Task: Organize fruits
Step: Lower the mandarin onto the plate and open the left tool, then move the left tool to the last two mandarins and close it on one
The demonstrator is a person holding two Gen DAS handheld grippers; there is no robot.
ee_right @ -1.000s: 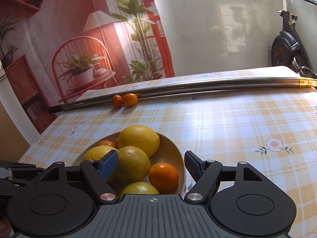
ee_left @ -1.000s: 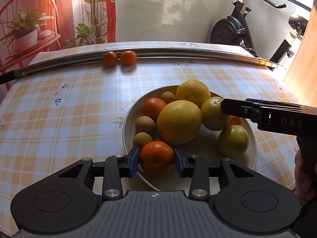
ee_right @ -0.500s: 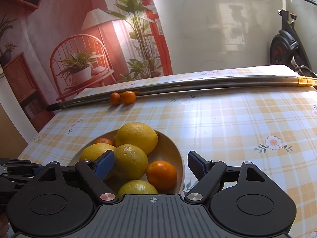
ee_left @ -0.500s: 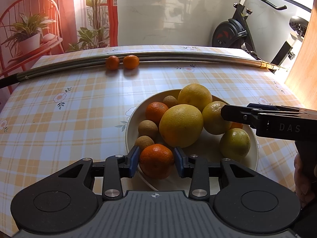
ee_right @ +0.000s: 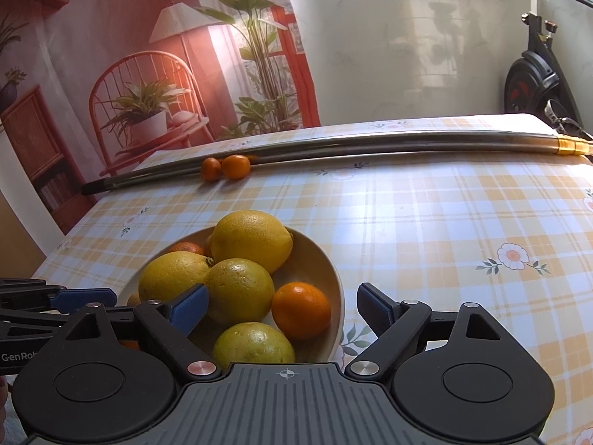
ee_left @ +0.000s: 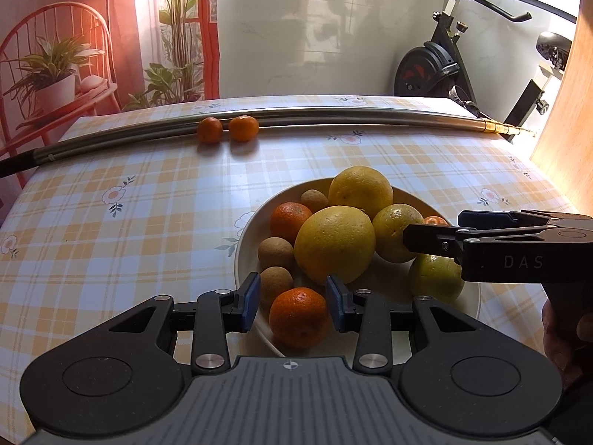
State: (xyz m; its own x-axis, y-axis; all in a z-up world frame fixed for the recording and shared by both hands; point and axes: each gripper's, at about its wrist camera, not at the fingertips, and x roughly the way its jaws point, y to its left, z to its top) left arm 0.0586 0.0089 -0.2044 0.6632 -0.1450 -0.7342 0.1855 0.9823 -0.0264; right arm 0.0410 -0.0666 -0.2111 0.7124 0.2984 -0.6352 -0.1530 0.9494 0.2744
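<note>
Orange dimpled mandarin (ee_left: 299, 317) between open left tongs (ee_left: 292, 303), perhaps untouched

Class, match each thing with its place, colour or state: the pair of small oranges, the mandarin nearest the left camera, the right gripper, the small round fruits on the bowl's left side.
1. pair of small oranges
2. nearest mandarin
3. right gripper
4. small round fruits

A. open wide over the bowl
B. brown
C. on the tablecloth, against the metal pole
D. at the bowl's near rim, between the left gripper fingers

Pairs: 1-C, 2-D, 3-A, 4-B.
</note>
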